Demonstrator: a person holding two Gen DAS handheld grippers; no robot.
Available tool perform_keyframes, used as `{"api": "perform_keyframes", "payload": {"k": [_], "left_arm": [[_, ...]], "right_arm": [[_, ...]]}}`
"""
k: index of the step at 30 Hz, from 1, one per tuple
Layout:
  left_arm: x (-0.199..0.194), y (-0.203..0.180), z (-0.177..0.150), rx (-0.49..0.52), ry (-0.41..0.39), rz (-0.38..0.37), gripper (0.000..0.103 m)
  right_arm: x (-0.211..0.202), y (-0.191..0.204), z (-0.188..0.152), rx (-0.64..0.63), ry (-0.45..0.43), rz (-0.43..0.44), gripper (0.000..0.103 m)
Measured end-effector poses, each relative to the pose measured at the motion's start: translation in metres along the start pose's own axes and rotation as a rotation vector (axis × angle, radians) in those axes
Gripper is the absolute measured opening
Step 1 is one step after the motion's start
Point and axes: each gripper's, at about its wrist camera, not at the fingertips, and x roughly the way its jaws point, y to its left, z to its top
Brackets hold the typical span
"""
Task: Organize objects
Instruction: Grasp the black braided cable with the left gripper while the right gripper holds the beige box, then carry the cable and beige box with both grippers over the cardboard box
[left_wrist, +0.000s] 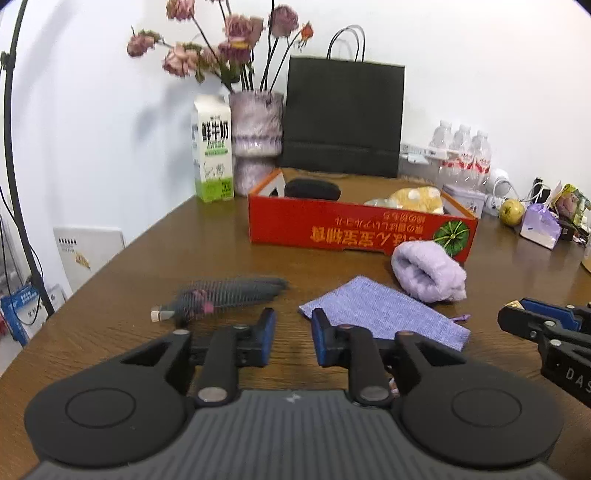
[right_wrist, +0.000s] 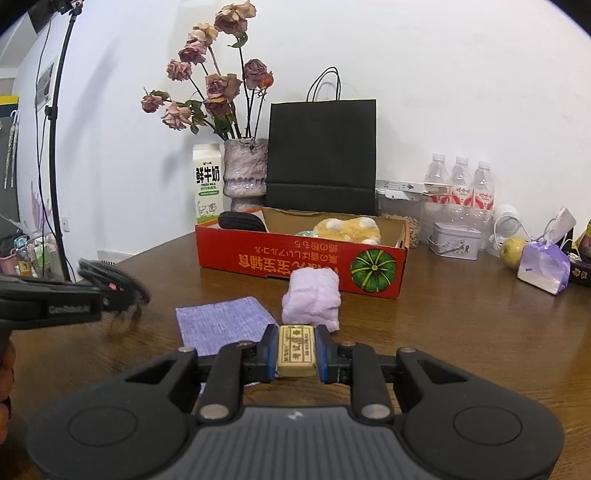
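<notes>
The right gripper (right_wrist: 297, 350) pinches a small beige rectangular block (right_wrist: 296, 350) (long axis forward), the red cardboard box (right_wrist: 295, 262) straight ahead.

My tabletop (left_wrist: 155, 258) is glossy brown wood. At twelve o'clock sits a printed cardboard box (right_wrist: 295, 258); nearer me, a fluffy lilac towel (right_wrist: 312, 299) and a coarse-woven purple cloth pouch (left_wrist: 384, 314), both matt.
</notes>
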Motion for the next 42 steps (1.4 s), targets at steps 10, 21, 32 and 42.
{"api": "perform_keyframes", "payload": {"k": [10, 21, 32, 42], "left_arm": [[-0.004, 0.022, -0.005, -0.015, 0.053, -0.026, 0.098], [0.042, 0.048, 0.014, -0.038, 0.183, 0.070, 0.103], [0.106, 0.048, 0.020, -0.041, 0.241, 0.133, 0.093], [0.035, 0.049, 0.010, -0.042, 0.056, 0.038, 0.089]], "right_arm": [[0.001, -0.003, -0.001, 0.017, 0.001, 0.020, 0.020], [0.003, -0.015, -0.002, 0.080, 0.004, 0.016, 0.020], [0.013, -0.032, 0.000, 0.141, 0.020, -0.052, 0.020], [0.012, -0.027, 0.000, 0.118, 0.010, -0.056, 0.020]]}}
